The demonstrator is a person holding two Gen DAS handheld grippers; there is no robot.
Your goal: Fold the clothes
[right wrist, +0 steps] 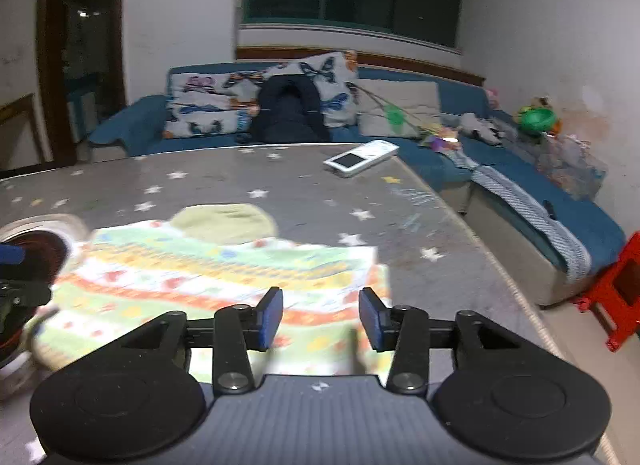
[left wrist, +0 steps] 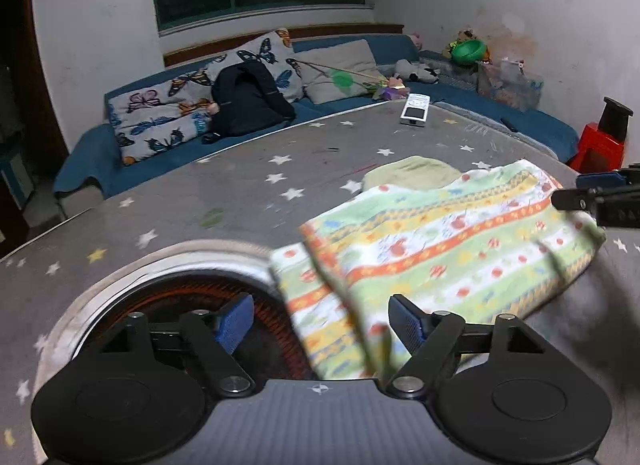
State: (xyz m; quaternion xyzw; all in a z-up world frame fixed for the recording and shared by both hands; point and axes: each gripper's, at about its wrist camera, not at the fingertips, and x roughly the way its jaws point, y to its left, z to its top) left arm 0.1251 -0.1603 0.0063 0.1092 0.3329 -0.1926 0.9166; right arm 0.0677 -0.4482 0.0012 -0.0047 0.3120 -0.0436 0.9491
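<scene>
A small striped garment (left wrist: 448,249) in green, yellow, orange and white lies folded over on the grey star-patterned table (left wrist: 240,185). It also shows in the right wrist view (right wrist: 208,281). A pale green piece (left wrist: 412,173) sticks out from behind it, also seen from the right (right wrist: 228,221). My left gripper (left wrist: 320,321) is open, its jaws wide apart over the garment's near left edge. My right gripper (right wrist: 320,317) is open above the garment's right edge. The right gripper's fingers (left wrist: 592,193) show at the far right of the left wrist view.
A round recessed burner (left wrist: 180,305) sits in the table under my left gripper. A white remote (right wrist: 360,157) lies at the table's far side. A blue sofa (right wrist: 560,217) with pillows, a black backpack (left wrist: 248,101) and toys wraps the table. A red stool (right wrist: 620,289) stands at right.
</scene>
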